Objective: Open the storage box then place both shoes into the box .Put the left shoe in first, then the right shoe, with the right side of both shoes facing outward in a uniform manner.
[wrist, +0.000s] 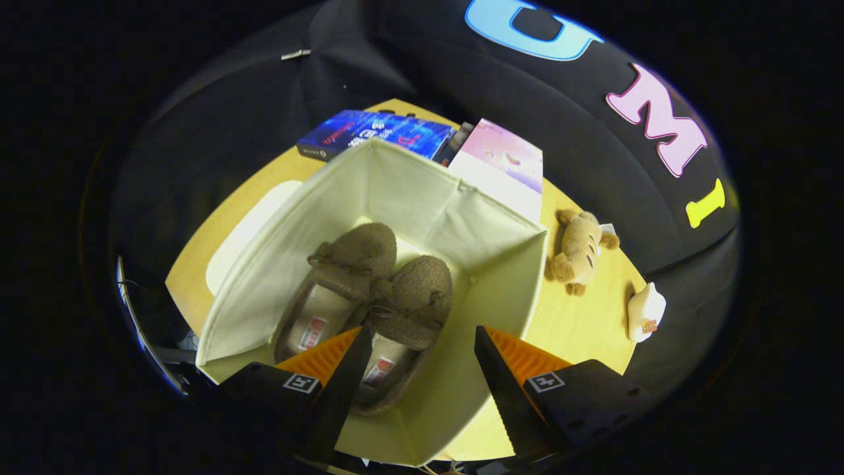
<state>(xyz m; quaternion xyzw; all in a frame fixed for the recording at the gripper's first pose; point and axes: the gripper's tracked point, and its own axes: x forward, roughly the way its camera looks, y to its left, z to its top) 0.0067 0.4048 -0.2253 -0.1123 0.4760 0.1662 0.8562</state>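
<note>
Fingers spread apart, empty, hovering over storage box. Both shoes inside, side by side, touching: left shoe, right shoe partly btwn fingers. Box sits open on worktop; plush toy just beside it, books beyond.

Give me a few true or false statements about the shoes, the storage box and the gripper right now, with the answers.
1. Both shoes lie inside the storage box. True: the left-hand shoe and the right-hand shoe sit side by side on its floor.
2. The gripper is shut on a shoe. False: its fingers stand apart above the box, holding nothing.
3. A brown plush toy lies inside the box. False: it lies on the table beside the box.
4. Books lie on the table beyond the box. True.
5. The box is closed. False: it is open at the top.
</note>
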